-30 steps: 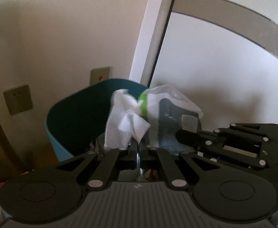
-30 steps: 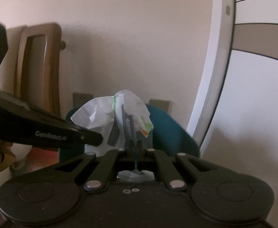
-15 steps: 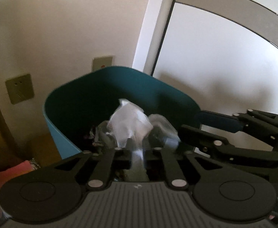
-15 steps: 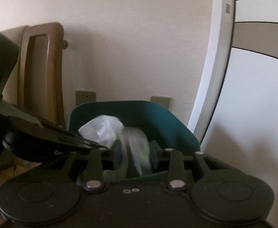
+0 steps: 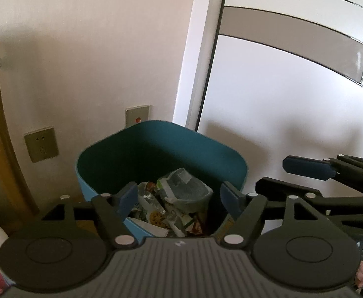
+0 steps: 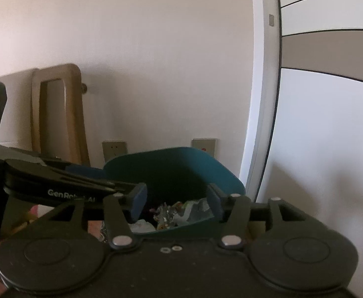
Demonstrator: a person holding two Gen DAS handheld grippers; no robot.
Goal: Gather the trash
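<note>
A teal trash bin (image 5: 156,146) stands against the wall, also in the right wrist view (image 6: 181,164). Crumpled wrappers and a plastic pack (image 5: 181,191) lie inside it; they show in the right wrist view (image 6: 181,211) too. My left gripper (image 5: 179,198) is open and empty just above the bin's near rim. My right gripper (image 6: 177,201) is open and empty over the bin. The right gripper's fingers (image 5: 305,168) show at the right of the left wrist view. The left gripper's fingers (image 6: 87,171) cross the left of the right wrist view.
A wooden chair back (image 6: 57,114) leans at the wall to the left. Wall sockets (image 5: 41,144) and a switch plate (image 5: 137,116) sit behind the bin. A white door frame (image 5: 199,62) and a panelled door (image 5: 293,99) stand to the right.
Both grippers held crumpled white tissue and plastic above the bin a second ago. They opened, the trash fell into the bin, and both stand open and empty.
</note>
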